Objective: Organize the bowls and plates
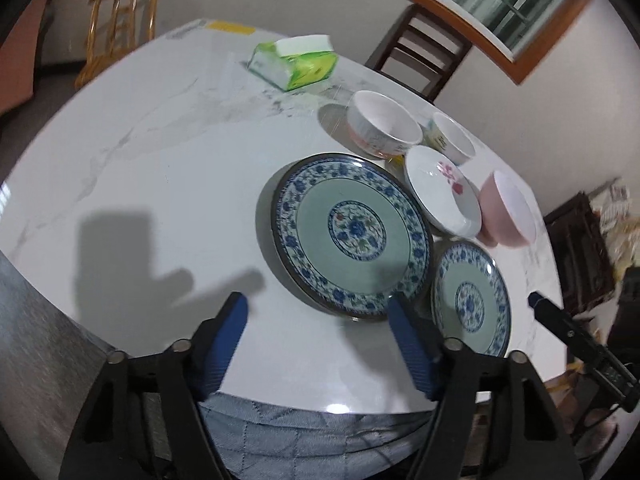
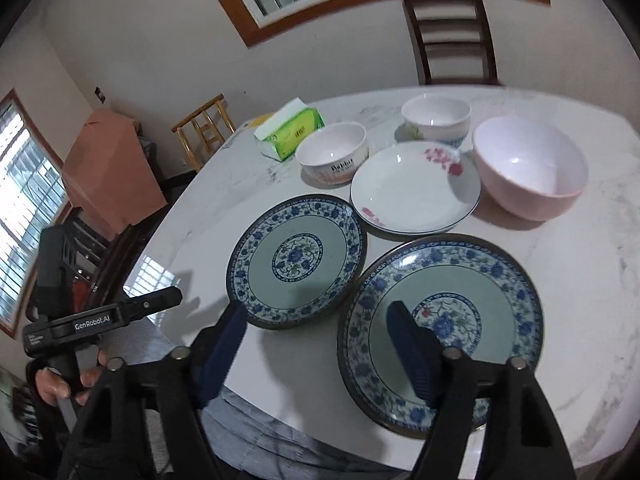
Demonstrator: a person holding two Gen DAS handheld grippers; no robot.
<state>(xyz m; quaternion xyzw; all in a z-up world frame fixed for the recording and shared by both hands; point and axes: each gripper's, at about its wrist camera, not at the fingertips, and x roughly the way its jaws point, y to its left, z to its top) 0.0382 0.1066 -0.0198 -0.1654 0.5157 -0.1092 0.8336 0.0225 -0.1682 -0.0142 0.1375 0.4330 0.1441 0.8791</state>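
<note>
Two blue-patterned plates [image 1: 351, 236] [image 2: 440, 334] lie side by side near the front edge of the white marble bench [image 1: 160, 184], the second one [image 1: 472, 300] [image 2: 296, 260] almost touching the first. Behind them sit a white plate with pink flowers [image 2: 414, 196], a pink bowl [image 2: 530, 168] just beside it, and two white bowls [image 2: 332, 154] [image 2: 436, 118] farther back, with a green tissue pack [image 2: 290, 130] near the far side. The left claw [image 1: 318, 308] hovers open and empty over the bench beside the first plate, and the right claw [image 2: 318, 316] hangs open and empty above the near rims of the two blue plates.
</note>
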